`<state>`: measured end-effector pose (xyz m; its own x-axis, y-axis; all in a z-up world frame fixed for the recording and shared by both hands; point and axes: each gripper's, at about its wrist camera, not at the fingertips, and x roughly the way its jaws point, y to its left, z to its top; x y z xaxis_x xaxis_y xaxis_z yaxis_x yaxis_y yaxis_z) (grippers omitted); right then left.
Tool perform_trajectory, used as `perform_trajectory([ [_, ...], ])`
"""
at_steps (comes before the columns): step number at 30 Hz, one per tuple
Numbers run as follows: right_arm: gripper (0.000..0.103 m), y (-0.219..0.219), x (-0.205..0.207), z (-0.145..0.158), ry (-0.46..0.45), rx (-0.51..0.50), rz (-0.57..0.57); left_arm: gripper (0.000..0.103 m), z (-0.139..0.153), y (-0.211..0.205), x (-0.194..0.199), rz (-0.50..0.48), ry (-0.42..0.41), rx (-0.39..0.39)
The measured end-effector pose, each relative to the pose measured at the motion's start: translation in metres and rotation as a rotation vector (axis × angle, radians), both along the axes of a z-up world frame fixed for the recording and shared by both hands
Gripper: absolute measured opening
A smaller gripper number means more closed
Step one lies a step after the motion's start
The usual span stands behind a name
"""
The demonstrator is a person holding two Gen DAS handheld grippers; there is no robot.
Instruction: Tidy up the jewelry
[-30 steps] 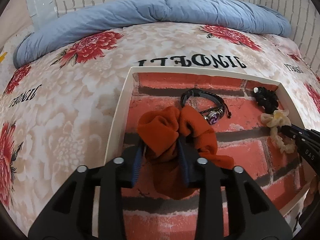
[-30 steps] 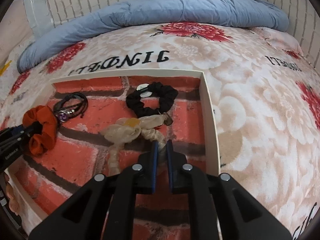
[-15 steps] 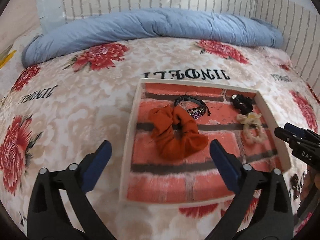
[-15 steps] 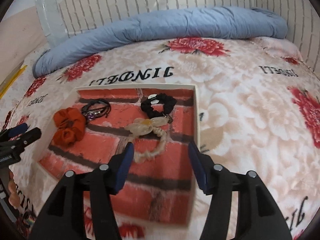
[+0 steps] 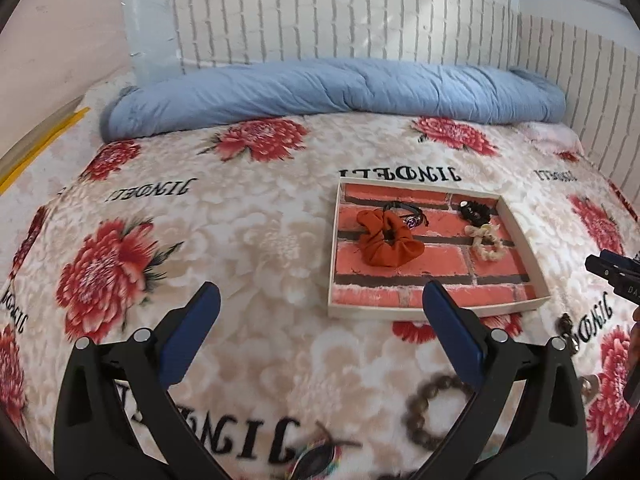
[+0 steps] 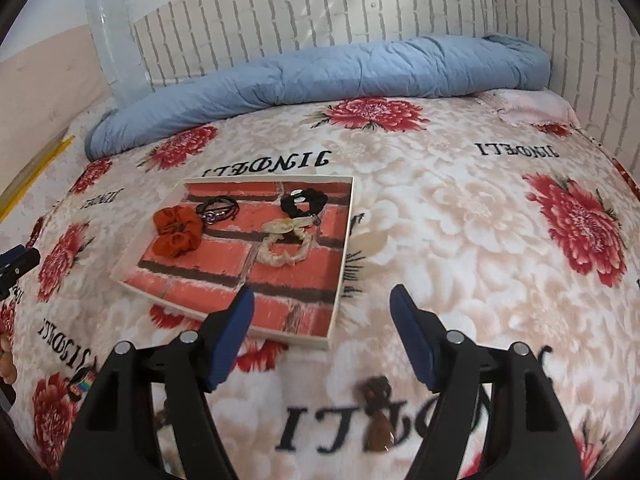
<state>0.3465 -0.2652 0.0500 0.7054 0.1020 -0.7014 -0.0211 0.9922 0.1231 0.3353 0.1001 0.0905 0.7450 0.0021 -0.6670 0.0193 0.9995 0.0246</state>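
Note:
A shallow white tray (image 5: 524, 236) (image 6: 346, 236) with a red brick-pattern floor lies on the bed. In it lie an orange scrunchie (image 5: 386, 240) (image 6: 176, 232), a black cord bracelet (image 5: 404, 212) (image 6: 218, 208), a black scrunchie (image 5: 474, 212) (image 6: 304, 202) and a cream scrunchie (image 5: 486, 242) (image 6: 286, 244). My left gripper (image 5: 320, 324) is open and empty, near the tray's front left. My right gripper (image 6: 322, 332) is open and empty, over the tray's front right corner. A brown bead bracelet (image 5: 424, 412) and a colourful item (image 5: 316, 460) lie near the left gripper. A brown pendant (image 6: 378, 412) lies by the right gripper.
The bed has a floral blanket (image 5: 248, 240) with black lettering. A rolled blue duvet (image 5: 320, 88) (image 6: 320, 72) lies along the far side against a white brick-pattern wall. The right gripper's tip (image 5: 612, 272) shows at the left view's right edge.
Both grippers opened, let go of the orange and cream scrunchies in the tray, and pulled back and up. Loose jewelry near the bed's front came into view.

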Motion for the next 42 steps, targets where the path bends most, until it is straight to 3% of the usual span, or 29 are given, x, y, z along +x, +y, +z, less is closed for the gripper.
perform_trajectory([
  [7,0.07,-0.016,-0.037,0.024,-0.035,-0.015,-0.017,0.098,0.015,0.012,-0.043,0.026,-0.037,-0.024],
  [12,0.08,-0.024,-0.061,0.028,-0.064,-0.013,-0.034,0.098,0.011,0.017,-0.065,0.045,-0.049,-0.026],
  [19,0.08,-0.023,-0.085,0.008,-0.071,-0.017,-0.036,0.098,0.0,0.02,-0.097,0.073,-0.102,-0.003],
  [26,0.08,-0.01,-0.114,-0.016,-0.114,-0.064,-0.024,0.098,-0.017,0.015,-0.114,0.061,-0.113,-0.047],
  [30,0.087,-0.006,-0.128,-0.023,-0.148,-0.096,-0.034,0.098,-0.022,0.008,-0.119,0.051,-0.115,-0.057],
  [42,0.087,-0.001,-0.132,-0.034,-0.165,-0.107,-0.042,0.098,-0.041,-0.004,-0.122,0.014,-0.129,-0.073],
])
